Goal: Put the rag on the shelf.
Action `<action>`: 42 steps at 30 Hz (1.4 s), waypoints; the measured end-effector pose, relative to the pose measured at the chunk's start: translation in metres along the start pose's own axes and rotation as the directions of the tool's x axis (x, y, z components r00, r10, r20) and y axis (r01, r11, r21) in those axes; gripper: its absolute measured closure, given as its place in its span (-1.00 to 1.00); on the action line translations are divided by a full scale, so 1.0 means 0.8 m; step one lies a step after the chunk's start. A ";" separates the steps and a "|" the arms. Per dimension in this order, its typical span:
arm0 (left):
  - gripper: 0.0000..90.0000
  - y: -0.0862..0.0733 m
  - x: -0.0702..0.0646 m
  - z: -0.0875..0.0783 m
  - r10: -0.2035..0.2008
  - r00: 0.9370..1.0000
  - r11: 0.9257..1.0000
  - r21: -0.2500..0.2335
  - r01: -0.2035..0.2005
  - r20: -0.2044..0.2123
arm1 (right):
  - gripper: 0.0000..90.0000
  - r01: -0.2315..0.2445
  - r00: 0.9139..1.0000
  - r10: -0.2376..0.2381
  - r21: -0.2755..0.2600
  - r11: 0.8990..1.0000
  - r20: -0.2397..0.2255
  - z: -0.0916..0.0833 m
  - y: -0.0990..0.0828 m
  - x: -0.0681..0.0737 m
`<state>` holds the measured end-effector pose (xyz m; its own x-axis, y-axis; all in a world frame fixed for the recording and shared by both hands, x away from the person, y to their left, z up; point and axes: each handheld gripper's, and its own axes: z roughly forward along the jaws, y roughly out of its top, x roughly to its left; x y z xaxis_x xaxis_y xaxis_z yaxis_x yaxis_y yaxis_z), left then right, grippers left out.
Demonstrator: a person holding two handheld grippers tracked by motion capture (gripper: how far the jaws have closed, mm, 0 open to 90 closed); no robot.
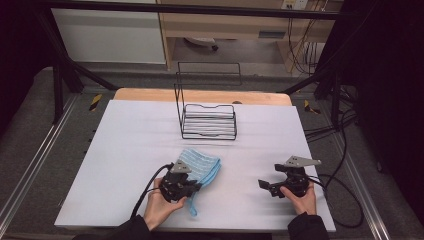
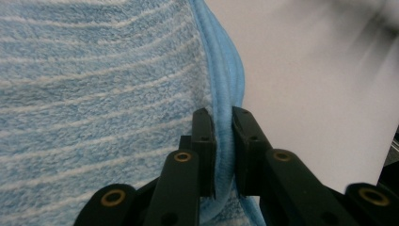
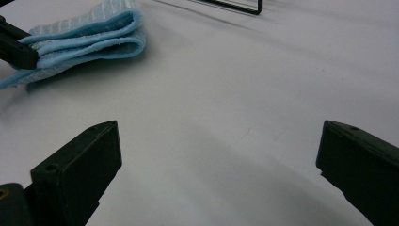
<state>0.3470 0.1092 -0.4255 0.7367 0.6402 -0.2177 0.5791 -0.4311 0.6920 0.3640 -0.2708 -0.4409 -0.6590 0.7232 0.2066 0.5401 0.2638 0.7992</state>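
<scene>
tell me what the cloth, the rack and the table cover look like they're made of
Cloth: soft terry or microfibre by the look, with fuzzy light-blue pile, pale stripes and a plain stitched blue hem, pinched in the left claw.
Rack: thin black wire, probably coated metal, seen as slim bent rods in an open frame.
Table cover: smooth matt white sheet, perhaps paper or plastic; hard to say which.

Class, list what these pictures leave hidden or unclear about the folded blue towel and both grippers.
- Folded blue striped terry towel: the near part is covered by the left gripper in the high view.
- Towel layers: left gripper view crops them, so no count.
- Black wire rack: the right gripper view cuts it off at the top edge.
</scene>
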 end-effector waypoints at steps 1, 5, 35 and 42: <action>0.78 0.001 -0.002 0.002 0.001 1.000 1.000 0.001 -0.001 -0.002 | -0.97 0.000 1.000 0.000 0.000 1.000 0.001 0.000 0.000 0.000; 0.77 0.003 -0.008 0.013 0.003 1.000 1.000 0.015 -0.003 -0.007 | -0.97 -0.002 1.000 0.002 0.001 1.000 0.000 0.000 0.000 0.000; -0.10 0.004 0.069 -0.050 0.009 0.995 1.000 0.020 -0.007 -0.100 | -0.97 -0.001 1.000 0.001 0.006 1.000 0.004 0.001 0.000 0.002; 0.22 -0.006 0.094 -0.048 -0.022 0.995 0.995 0.098 0.032 -0.100 | -0.97 0.004 1.000 -0.004 0.006 1.000 0.003 0.004 0.000 0.004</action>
<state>0.3860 0.1837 -0.4191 0.6851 0.7100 -0.1630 0.6337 -0.4704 0.6142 0.3635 -0.2666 -0.4418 -0.6594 0.7242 0.2018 0.5405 0.2702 0.7968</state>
